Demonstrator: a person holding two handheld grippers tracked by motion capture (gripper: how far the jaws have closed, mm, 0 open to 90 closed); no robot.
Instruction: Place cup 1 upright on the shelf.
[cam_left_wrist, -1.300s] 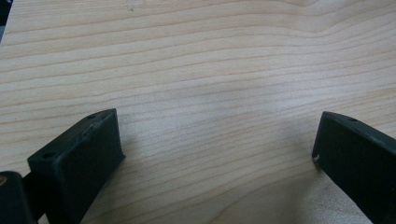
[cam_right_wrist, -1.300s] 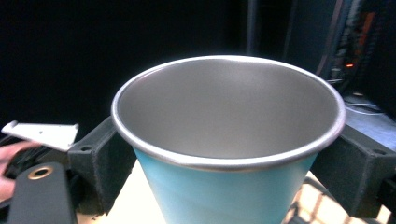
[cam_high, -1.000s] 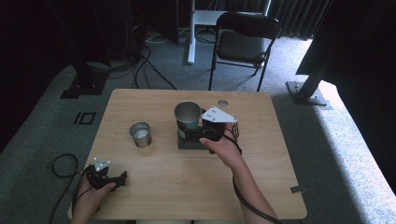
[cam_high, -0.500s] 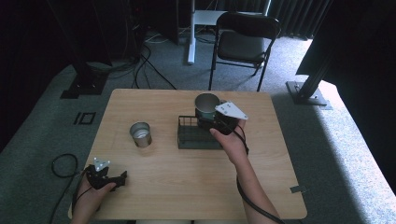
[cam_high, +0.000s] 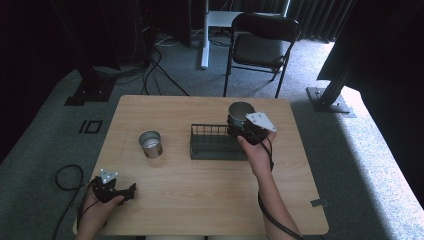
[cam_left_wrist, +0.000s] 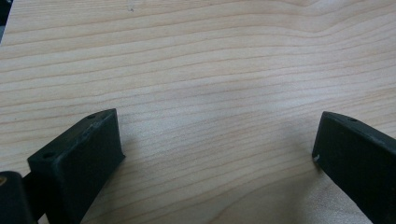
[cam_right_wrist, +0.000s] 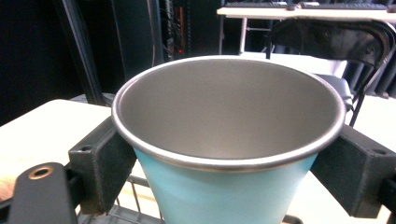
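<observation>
The light-blue steel cup (cam_right_wrist: 224, 154) is held upright in the right gripper (cam_high: 243, 131), whose jaws press on opposite sides of its wall just under the rim, closed to the cup's width; in the high view it hangs over the right end of the black wire rack (cam_high: 216, 145), near the table's far right corner. The grip sits high on a tapered wall, so my worry is that the cup could slide down through the jaws if the squeeze eases, or tip if it is swung fast. Lowered carelessly, its base could catch on the rack's upright wires and knock the rack along the wooden table (cam_high: 200, 190). A second, bare metal cup (cam_high: 150, 144) stands well apart to the left of the rack, out of the way. The left gripper (cam_high: 116, 189) rests near the table's near left edge, jaws spread wide with nothing between them but wood grain. Open room is generous: the whole near half of the table is bare, and the strip between rack and far edge is free, though the right edge lies close to the held cup. A folding chair (cam_high: 262, 47) stands beyond the far edge.
</observation>
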